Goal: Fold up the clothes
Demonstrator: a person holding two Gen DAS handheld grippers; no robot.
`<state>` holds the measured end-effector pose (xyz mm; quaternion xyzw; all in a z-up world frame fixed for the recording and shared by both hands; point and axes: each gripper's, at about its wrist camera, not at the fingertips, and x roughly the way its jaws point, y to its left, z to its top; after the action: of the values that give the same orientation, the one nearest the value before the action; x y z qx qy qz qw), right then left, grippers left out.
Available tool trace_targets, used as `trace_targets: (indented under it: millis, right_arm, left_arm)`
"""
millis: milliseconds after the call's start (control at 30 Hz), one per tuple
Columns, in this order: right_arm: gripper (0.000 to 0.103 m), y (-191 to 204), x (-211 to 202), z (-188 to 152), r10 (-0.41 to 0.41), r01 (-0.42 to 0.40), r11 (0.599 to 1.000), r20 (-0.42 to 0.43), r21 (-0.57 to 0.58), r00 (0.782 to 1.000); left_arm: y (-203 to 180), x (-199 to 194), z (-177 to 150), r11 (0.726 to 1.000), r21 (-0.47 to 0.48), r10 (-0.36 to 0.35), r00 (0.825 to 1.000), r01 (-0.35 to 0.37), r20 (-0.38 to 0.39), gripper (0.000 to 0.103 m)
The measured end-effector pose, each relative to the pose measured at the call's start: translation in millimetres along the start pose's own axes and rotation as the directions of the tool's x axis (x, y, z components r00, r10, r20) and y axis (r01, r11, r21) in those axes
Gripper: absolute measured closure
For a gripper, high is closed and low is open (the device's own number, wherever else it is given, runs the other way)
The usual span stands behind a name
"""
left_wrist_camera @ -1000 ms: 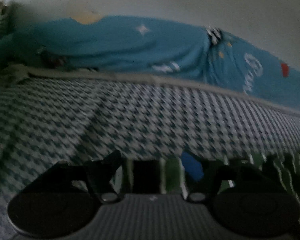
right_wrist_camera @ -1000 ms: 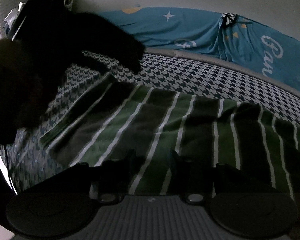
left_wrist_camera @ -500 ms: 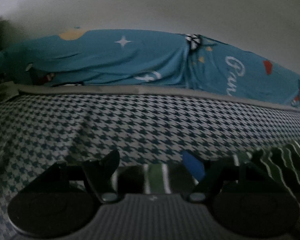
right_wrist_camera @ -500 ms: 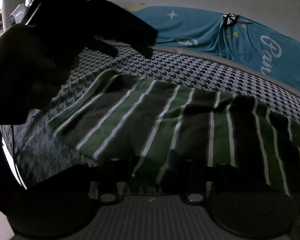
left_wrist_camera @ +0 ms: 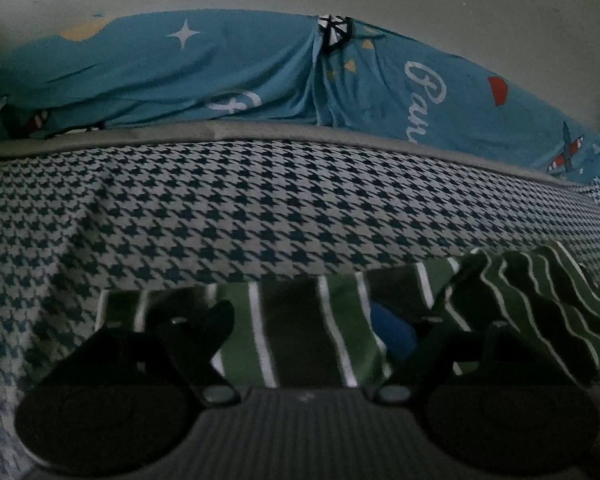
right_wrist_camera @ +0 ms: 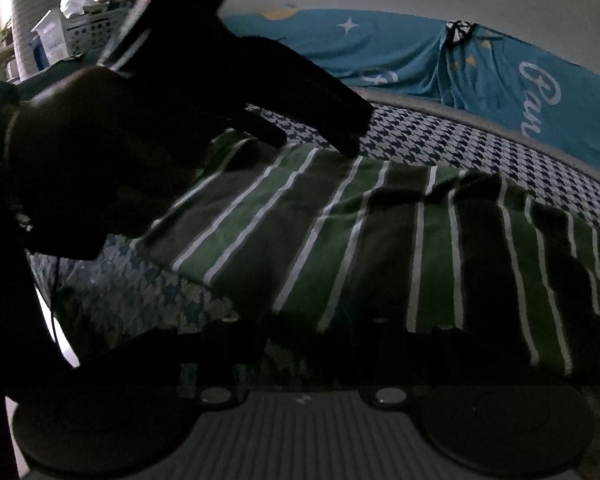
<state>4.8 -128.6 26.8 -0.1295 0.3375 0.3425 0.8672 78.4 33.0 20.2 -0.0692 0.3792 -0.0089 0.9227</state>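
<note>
Left gripper (left_wrist_camera: 303, 322) hangs low over the striped garment (left_wrist_camera: 296, 332), jaws spreading at this moment; the cloth lies flat beneath and between the fingers, and neither pad presses on it. One finger carries a blue pad (left_wrist_camera: 391, 334) (the other is plain black).

Right gripper (right_wrist_camera: 313, 334) sits at the near edge of the same striped garment (right_wrist_camera: 379, 240), with its jaws set partly apart. Dark fingers against dark cloth hide the contact, so whether the pads pinch the hem cannot be told.

Taking the garment as reference:
- It is green and dark grey with thin white stripes, spread flat on the houndstooth bed cover (left_wrist_camera: 260, 208). Its right-hand portion in the left wrist view is rumpled into folds.
- Beyond its far edge, past a stretch of bare bed cover, a grey mattress border (left_wrist_camera: 220, 132) runs across, and a blue printed sheet (left_wrist_camera: 220, 76) with a white star and lettering is bunched against the wall.
- Above its far left corner in the right wrist view, the left gripper (right_wrist_camera: 319, 128) and the hand (right_wrist_camera: 100, 152) holding it show as a dark silhouette.
- Far beyond that corner stands a white slatted basket (right_wrist_camera: 88, 28).
</note>
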Motion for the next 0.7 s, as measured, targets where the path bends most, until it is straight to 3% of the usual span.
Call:
trace_targets:
  millis: [100,233,700]
  right_arm:
    - [0.067,-4.4,-8.1,2.2,0.017,-0.017,1.000,0.036,0.015,0.999]
    - [0.067,-13.1,-12.0,8.3,-0.034,0.030,0.999,0.091,0.040,0.995]
    - [0.067,-49.2,21.3,26.6,-0.163,0.146,0.976,0.099,0.161,0.982]
  left_arm:
    - [-2.0,5.1,-0.5,1.000,-0.007,-0.023,1.000,0.023,-0.007,0.024]
    - [-6.3,13.9,-0.4,0.999,-0.005,-0.051,0.998,0.051,-0.022,0.024]
    - [-16.8,52.8,1.3,0.995,-0.030,-0.097,0.992,0.095,-0.080,0.023]
